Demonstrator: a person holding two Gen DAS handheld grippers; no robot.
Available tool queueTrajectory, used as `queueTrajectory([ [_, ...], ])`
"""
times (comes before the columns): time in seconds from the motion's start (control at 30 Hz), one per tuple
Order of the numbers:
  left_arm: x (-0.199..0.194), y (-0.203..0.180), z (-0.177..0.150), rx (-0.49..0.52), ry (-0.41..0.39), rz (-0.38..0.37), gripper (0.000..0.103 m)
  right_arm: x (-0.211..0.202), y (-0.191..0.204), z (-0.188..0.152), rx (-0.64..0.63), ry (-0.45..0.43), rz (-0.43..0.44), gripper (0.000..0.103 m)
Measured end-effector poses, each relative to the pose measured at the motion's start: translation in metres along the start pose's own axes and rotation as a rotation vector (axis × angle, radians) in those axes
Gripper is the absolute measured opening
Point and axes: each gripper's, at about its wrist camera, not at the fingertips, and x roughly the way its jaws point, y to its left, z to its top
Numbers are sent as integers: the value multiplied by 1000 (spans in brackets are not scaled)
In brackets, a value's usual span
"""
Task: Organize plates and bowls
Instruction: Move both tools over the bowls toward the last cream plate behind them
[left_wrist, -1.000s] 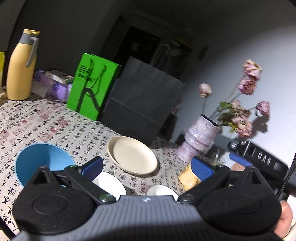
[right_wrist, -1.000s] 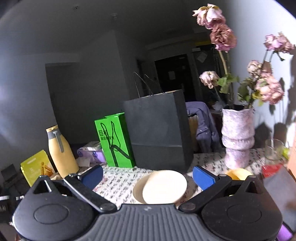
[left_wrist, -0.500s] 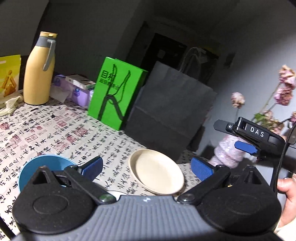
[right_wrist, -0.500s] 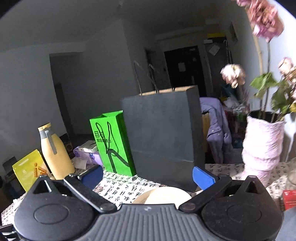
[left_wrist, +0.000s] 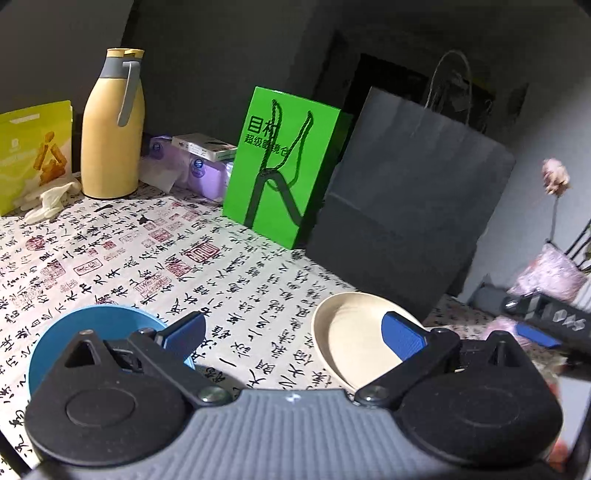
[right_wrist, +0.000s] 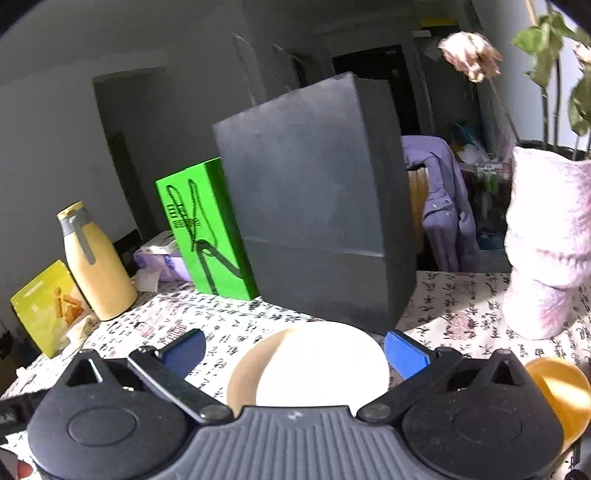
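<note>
Cream plate (right_wrist: 317, 369) lies between the spread jaws

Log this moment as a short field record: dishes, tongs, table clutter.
plate: cream plate flat on the patterned tablecloth, in front of the dark paper bag
bowls: blue bowl at near left; orange bowl at right edge
left tongs: open, empty
right tongs: open, empty, facing the plate
clutter: green bag, yellow bottle, pink vase
</note>
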Motion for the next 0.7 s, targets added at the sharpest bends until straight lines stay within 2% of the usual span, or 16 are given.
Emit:
queueTrajectory([
  [0.3,33,-25,1,-36,43,82,103,-8,-13,1,38,-7,36,103],
  [0.5,45,-38,7,-3,23,155,103,-3,-24,1,82,14,33,103],
  [0.7,66,-45,8,28,81,188,103,10,-27,-2,80,49,-3,103],
])
